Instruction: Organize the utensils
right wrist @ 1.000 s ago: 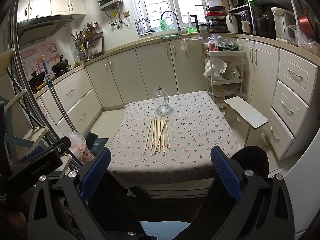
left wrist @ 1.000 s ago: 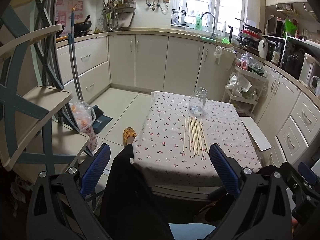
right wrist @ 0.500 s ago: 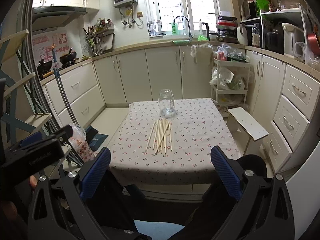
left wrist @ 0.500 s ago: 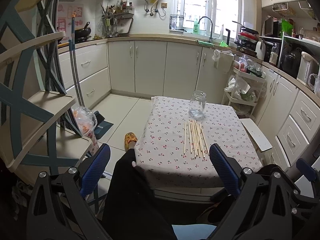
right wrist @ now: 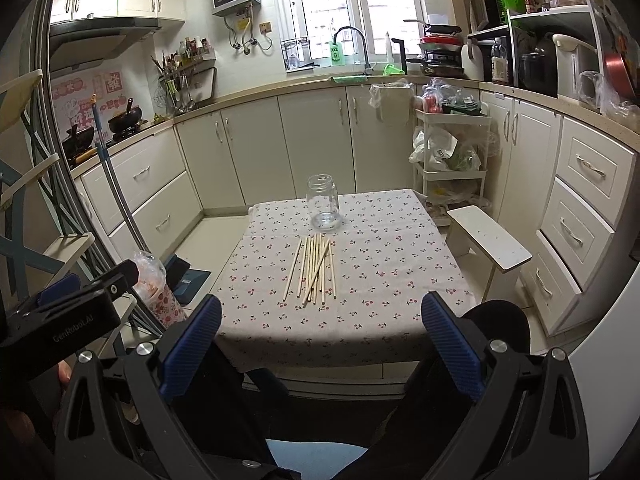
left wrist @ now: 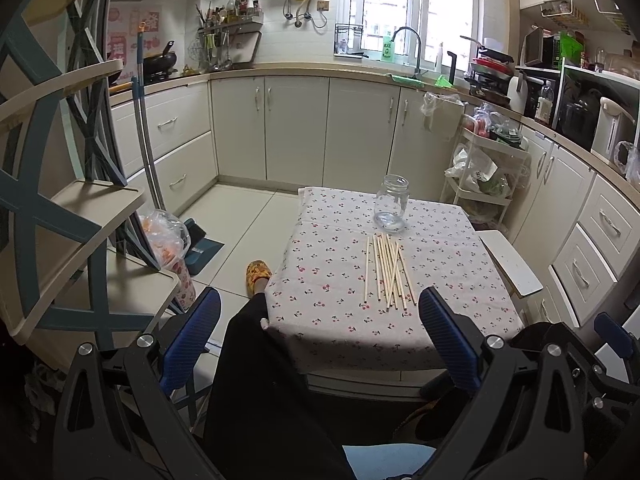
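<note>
The desk [left wrist: 328, 280], covered in a cherry-print cloth, stands in the middle of a kitchen, with cabinets behind it and a white stool [right wrist: 490, 240] just beside its right edge. It carries only two kinds of thing, so the state of the job is easy to read.

Near the far edge of the desk stands a clear glass jar [right wrist: 323, 204], upright, lid off, and with nothing in it as far as the glass shows. Just in front of it, toward the person, lies a loose bundle of chopsticks [right wrist: 314, 270], flat on the cloth, roughly parallel and pointing toward the jar, with one or two crossing the others at a slant. Their far tips lie close to the base of the jar; whether any touch it cannot be told.

The left gripper [left wrist: 320, 338] is wide open and holds nothing, hanging short of the desk's near edge above the person's lap. The right gripper [right wrist: 320, 340] is likewise spread wide and empty, also short of the desk, with the left one's body visible at its left side.

By my reading the task has not really begun: no chopstick is in the jar or in either gripper. Everything remains, presumably picking up the chopsticks and standing them in the jar.
</note>
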Demonstrator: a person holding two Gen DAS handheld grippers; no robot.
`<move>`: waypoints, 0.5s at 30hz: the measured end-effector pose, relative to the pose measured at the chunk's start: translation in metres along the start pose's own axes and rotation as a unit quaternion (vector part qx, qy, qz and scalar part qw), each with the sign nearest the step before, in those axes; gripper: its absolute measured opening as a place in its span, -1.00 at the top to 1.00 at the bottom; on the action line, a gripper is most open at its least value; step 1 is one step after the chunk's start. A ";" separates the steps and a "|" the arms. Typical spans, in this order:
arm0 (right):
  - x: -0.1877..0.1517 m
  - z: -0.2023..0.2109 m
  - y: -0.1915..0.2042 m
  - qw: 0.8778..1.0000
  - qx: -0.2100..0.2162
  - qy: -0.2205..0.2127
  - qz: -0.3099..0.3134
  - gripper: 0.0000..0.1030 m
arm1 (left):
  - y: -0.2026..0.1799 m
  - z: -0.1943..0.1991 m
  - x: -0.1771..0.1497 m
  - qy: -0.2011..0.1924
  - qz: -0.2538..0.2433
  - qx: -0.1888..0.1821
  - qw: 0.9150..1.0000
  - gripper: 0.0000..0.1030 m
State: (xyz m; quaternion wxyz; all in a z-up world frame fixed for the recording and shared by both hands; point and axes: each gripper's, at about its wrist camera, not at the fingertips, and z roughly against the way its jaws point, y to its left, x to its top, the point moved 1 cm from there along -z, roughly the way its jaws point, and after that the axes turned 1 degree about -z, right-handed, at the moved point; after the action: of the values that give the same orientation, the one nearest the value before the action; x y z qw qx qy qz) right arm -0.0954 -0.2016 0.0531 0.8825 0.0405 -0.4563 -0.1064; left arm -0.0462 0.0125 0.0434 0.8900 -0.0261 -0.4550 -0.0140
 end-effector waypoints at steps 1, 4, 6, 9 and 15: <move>0.000 0.000 -0.001 1.000 0.000 0.000 0.001 -0.86 | 0.000 0.000 0.000 0.000 -0.001 0.000 1.000 -0.85; 0.000 0.001 -0.001 1.000 0.000 -0.002 0.001 -0.86 | 0.000 0.000 0.000 0.000 0.000 0.000 1.000 -0.85; 0.002 0.000 -0.003 1.000 0.000 -0.002 0.001 -0.86 | -0.001 0.000 0.000 0.000 0.000 0.000 1.000 -0.85; 0.003 0.001 -0.003 1.000 0.000 -0.002 0.000 -0.86 | -0.004 0.001 0.000 0.000 -0.003 -0.001 1.000 -0.85; 0.004 0.002 -0.003 1.000 0.001 -0.004 0.001 -0.86 | -0.005 0.002 0.000 0.000 -0.003 -0.002 1.000 -0.85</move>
State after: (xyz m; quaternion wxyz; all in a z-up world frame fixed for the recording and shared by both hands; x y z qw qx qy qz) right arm -0.0948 -0.2057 0.0569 0.8808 0.0404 -0.4596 -0.1058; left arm -0.0484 0.0079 0.0448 0.8899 -0.0268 -0.4550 -0.0173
